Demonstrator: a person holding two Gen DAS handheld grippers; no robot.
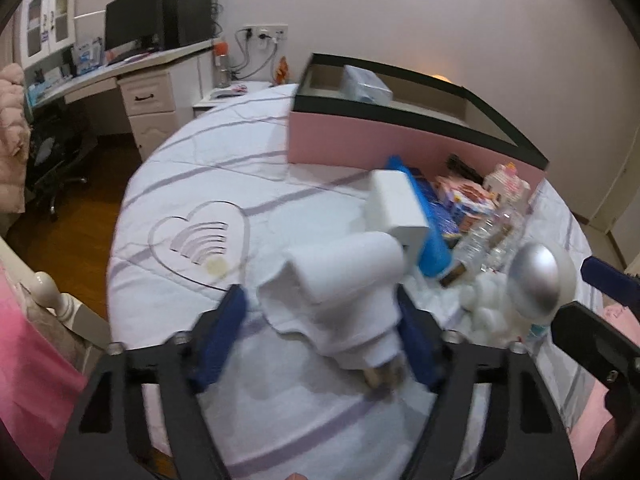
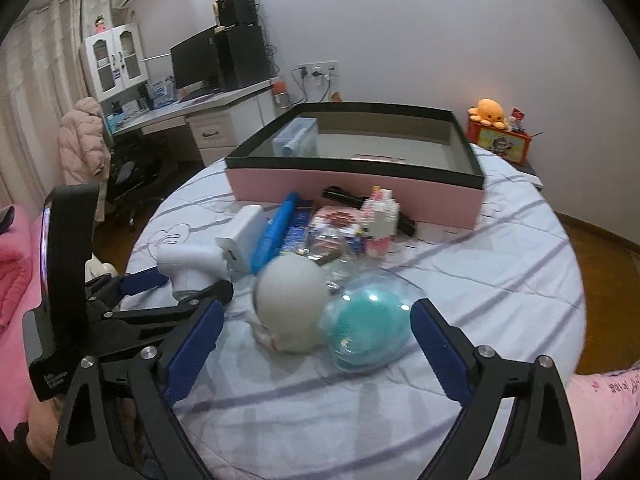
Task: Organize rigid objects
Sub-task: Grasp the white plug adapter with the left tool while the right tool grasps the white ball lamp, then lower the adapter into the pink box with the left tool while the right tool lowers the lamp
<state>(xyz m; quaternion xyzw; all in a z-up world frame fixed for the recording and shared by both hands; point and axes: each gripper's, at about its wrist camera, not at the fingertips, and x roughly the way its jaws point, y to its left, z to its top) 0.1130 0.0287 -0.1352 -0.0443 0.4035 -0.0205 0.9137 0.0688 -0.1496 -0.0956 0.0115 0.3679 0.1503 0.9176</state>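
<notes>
The left hand-held gripper (image 1: 320, 336) stood partly open astride a white gun-shaped device (image 1: 344, 280) lying on the bed (image 1: 180, 184); its right blue pad looked to be against the handle, while the left pad stood clear, so no grip showed. The right hand-held gripper (image 2: 316, 348) was spread wide and empty, with a pale dome-shaped object (image 2: 290, 300) and a teal ball in clear packaging (image 2: 366, 320) lying side by side on the sheet between its fingers (image 2: 192, 352), touched by neither.

Just beyond lay the clutter: a white box-like adapter (image 2: 242, 236), a blue tube (image 2: 276, 232) beside it, a clear plastic bottle (image 2: 326, 242), small printed cartons (image 2: 338, 218) and a pink-and-white brick figure (image 2: 380, 212). Behind these stood the pink storage box with a black rim (image 2: 356, 192), holding a pale blue container (image 2: 296, 136) in its left corner. Farther off, a desk (image 2: 208, 106) carried a monitor (image 2: 194, 62).
</notes>
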